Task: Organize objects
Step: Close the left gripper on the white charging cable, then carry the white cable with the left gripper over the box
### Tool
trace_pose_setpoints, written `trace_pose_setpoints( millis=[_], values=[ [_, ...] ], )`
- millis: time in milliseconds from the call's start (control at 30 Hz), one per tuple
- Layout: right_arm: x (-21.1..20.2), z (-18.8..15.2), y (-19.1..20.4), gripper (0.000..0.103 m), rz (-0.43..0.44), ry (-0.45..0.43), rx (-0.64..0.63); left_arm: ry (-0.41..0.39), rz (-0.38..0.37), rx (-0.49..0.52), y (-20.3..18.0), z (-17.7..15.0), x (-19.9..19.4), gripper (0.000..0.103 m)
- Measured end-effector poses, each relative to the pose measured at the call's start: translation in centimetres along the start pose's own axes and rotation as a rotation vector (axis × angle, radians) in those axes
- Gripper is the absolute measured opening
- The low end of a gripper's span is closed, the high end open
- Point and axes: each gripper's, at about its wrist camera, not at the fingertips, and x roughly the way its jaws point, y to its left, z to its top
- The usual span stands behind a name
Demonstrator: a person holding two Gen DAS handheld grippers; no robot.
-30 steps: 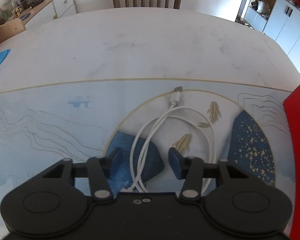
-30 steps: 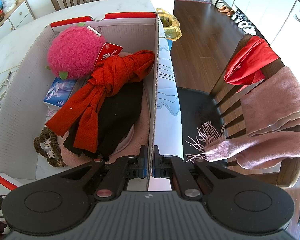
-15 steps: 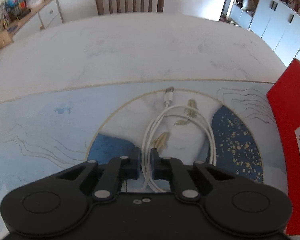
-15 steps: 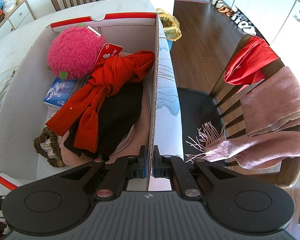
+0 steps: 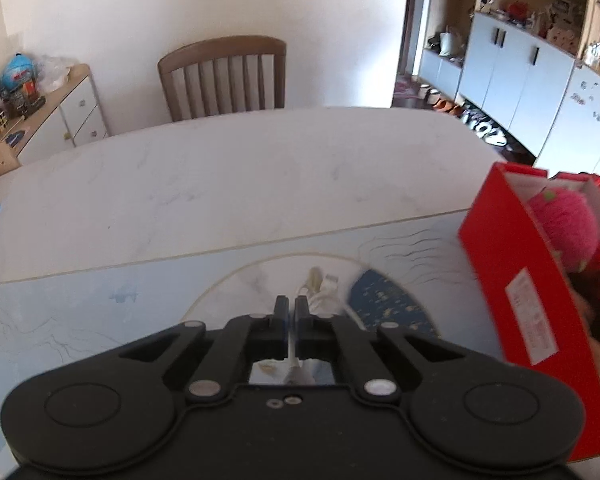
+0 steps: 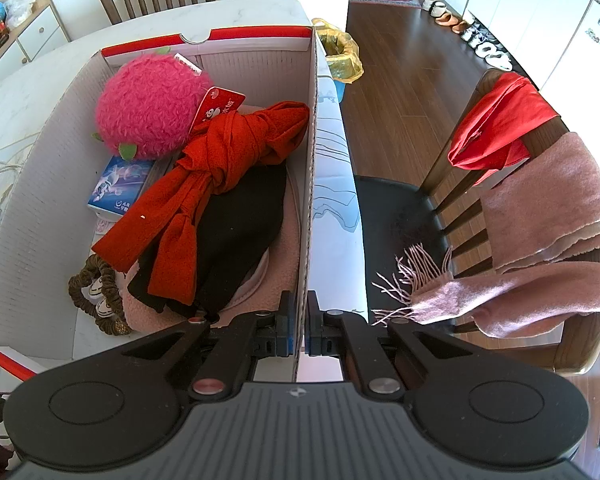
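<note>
The left gripper (image 5: 291, 307) has its jaws clenched on the white cable (image 5: 320, 294), a strand of which runs down through the narrow gap between them; the jaws have just been closing on it, and the rest of the cable hangs bunched just beyond the tips, over the round pattern on the bench (image 5: 236, 184). The red box (image 5: 512, 264) stands to the right of it on the bench, open at the top. The right gripper (image 6: 299, 326) is clamped on the right-hand cardboard wall of that box (image 6: 310, 184), one finger inside and one outside. Inside lie a pink plush toy (image 6: 150, 108), a knotted red scarf (image 6: 220, 172) over a black cloth (image 6: 236, 236), a small blue packet (image 6: 118, 184) and a brown hair tie (image 6: 96, 296).
</note>
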Motion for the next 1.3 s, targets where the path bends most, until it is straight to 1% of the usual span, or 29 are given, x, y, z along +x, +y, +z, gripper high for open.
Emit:
trace_pose_setpoints(
  millis=[167,467,667,767,933,1033,1100,1200,1300],
  values=[
    [0.0,0.0,0.0,0.004,0.001,-0.001,-0.001,0.005,-0.027,0.014,-0.4,0.0,-0.1,0.000],
    [0.0,0.1,0.0,0.004,0.001,-0.001,0.000,0.008,-0.066,-0.012,-0.2,-0.6,-1.0,0.000],
    [0.0,0.1,0.1,0.004,0.001,-0.002,0.000,-0.036,-0.099,-0.017,-0.6,-0.1,-3.1,0.000],
    [0.0,0.1,0.2,0.004,0.000,-0.001,0.000,-0.067,-0.130,-0.016,-1.0,0.7,-4.6,0.000],
    [0.0,0.1,0.1,0.004,0.001,-0.002,0.001,-0.146,-0.223,0.036,-3.0,2.7,-8.0,0.000],
    [0.0,0.1,0.1,0.005,0.001,-0.002,0.000,-0.206,-0.280,0.115,-5.3,3.7,-10.1,0.000],
    [0.0,0.1,0.1,0.005,0.001,-0.002,0.000,-0.232,-0.330,0.156,-6.8,4.2,-11.2,0.000],
    [-0.1,0.1,0.1,0.005,0.001,-0.003,-0.001,-0.251,-0.404,0.212,-9.1,4.9,-12.3,0.000],
    [-0.1,0.1,0.1,0.005,0.000,-0.004,-0.003,-0.247,-0.489,0.267,-11.6,5.2,-12.8,0.000]
  ],
)
